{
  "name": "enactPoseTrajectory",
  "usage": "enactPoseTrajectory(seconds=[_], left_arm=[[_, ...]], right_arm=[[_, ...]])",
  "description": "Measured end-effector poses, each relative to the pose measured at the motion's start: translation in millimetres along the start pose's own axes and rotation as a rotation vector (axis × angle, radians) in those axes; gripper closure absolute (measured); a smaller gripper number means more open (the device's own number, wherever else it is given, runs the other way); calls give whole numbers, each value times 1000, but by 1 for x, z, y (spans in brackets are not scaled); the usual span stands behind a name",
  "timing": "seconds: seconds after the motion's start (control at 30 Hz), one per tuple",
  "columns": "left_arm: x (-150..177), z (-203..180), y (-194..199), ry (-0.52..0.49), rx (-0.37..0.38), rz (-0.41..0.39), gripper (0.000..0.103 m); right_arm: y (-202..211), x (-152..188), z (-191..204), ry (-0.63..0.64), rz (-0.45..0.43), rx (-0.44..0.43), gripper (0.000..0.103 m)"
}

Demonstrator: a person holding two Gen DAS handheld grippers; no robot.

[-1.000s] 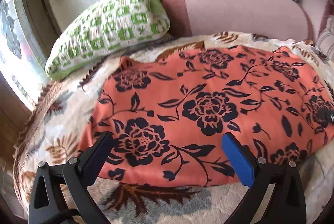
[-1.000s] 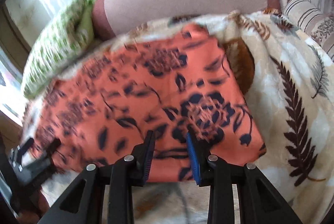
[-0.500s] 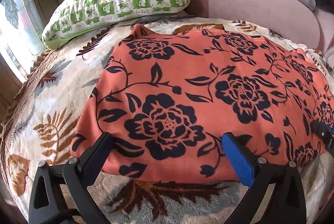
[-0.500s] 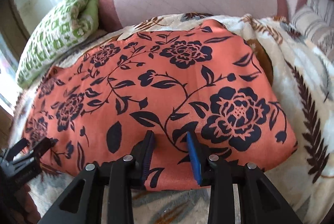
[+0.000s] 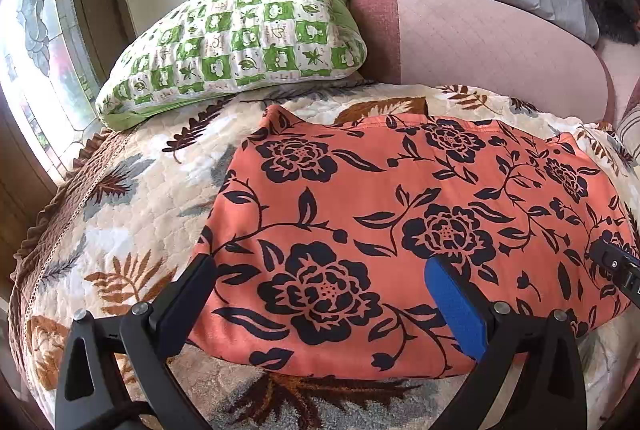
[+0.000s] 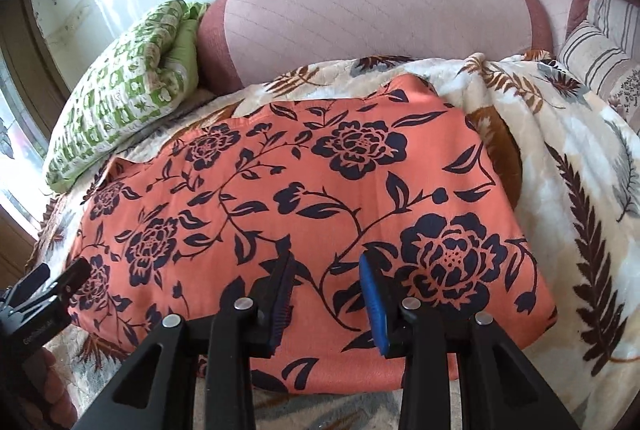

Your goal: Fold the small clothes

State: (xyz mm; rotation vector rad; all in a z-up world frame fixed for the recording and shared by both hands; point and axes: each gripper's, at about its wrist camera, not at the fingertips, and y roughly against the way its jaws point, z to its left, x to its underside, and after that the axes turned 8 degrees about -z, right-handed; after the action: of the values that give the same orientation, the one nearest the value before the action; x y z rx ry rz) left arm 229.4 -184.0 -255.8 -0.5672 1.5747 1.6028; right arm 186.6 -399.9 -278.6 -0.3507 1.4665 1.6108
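Free room: near edge of the blanket (image 5: 132, 189), bare strip in front of the garment (image 5: 400, 230); open to approach. Left of garment, bare blanket out to the frilled edge; open. Right of garment, bare blanket (image 6: 580, 189) with loose folds; passable.

Obstacles: green pillow (image 5: 240, 37) at far left, resting on the blanket, close to the garment's far left corner. Pink cushion (image 6: 376, 17) along the far side, just behind the garment. Striped pillow (image 6: 600, 45) at far right.

Left gripper (image 5: 320, 304) spread wide over the garment's near left edge; right gripper (image 6: 326, 300) narrower, gap showing, over its near edge.
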Motion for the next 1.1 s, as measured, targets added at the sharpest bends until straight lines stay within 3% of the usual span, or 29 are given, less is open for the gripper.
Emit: enactPoseTrajectory(seconds=[0.5, 1.1], left_arm=[[0, 2, 8, -8, -24, -15, 0], [8, 0, -18, -24, -64, 50, 0]], right_arm=[[4, 5, 5, 7, -6, -6, 66], [-6, 7, -4, -2, 23, 11, 66]])
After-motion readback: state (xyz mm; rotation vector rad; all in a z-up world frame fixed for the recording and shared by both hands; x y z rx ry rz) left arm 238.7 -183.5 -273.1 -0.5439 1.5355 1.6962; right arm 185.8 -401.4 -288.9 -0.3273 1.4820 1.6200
